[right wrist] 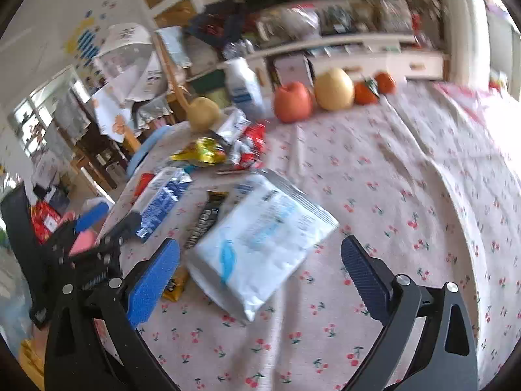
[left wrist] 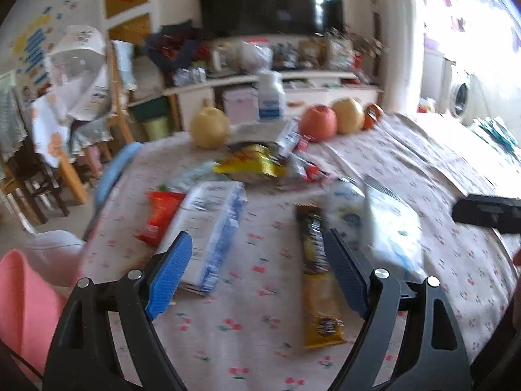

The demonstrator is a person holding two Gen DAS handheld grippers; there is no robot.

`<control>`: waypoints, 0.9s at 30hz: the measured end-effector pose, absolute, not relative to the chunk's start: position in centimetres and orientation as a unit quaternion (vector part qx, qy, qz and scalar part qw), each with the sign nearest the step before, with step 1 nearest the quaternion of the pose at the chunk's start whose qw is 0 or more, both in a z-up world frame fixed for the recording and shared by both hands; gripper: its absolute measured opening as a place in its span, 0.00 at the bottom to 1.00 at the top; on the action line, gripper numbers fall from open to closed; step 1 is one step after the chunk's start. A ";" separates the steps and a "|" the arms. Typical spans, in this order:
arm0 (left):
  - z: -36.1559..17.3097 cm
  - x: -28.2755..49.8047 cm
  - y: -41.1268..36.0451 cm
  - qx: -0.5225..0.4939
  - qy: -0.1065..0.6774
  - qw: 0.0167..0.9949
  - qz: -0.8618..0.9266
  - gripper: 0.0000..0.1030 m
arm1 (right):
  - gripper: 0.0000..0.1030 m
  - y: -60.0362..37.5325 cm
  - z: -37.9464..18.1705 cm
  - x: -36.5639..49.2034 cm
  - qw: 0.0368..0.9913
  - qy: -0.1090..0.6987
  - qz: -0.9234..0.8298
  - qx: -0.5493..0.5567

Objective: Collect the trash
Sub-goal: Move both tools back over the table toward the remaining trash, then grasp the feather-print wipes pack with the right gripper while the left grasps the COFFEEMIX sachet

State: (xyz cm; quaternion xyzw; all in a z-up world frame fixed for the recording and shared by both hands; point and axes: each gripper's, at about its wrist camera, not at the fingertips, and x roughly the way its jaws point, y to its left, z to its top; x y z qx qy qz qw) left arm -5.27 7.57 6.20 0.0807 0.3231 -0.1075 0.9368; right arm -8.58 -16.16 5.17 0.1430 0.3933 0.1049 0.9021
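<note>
Cherry-print tablecloth (right wrist: 374,169), blurred wrappers, left claw (left wrist: 257,260) spread, right claw (right wrist: 260,260) spread over white pouch (right wrist: 260,244)

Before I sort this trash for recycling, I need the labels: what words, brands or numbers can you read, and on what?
"COFFE...", only partly legible and uncertain: on the dark stick packet.
White pouch: blue print, too blurred to read.
Blue-and-white carton: print too blurred to read.
White bottle: blue label, unreadable.
Yellow wrapper: nothing legible.
</note>
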 end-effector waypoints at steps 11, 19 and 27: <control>3.2 -3.8 4.0 0.101 0.378 0.911 -0.130 0.66 | 0.82 -17.3 2.1 -6.6 0.851 0.460 0.128 0.220; 2.0 -1.7 4.0 0.087 0.413 0.900 -0.111 0.64 | 0.82 -16.6 0.9 -5.5 0.840 0.476 0.124 0.231; 0.9 -0.3 3.7 0.071 0.439 0.889 -0.111 0.49 | 0.82 -15.5 0.5 -4.3 0.849 0.481 0.094 0.199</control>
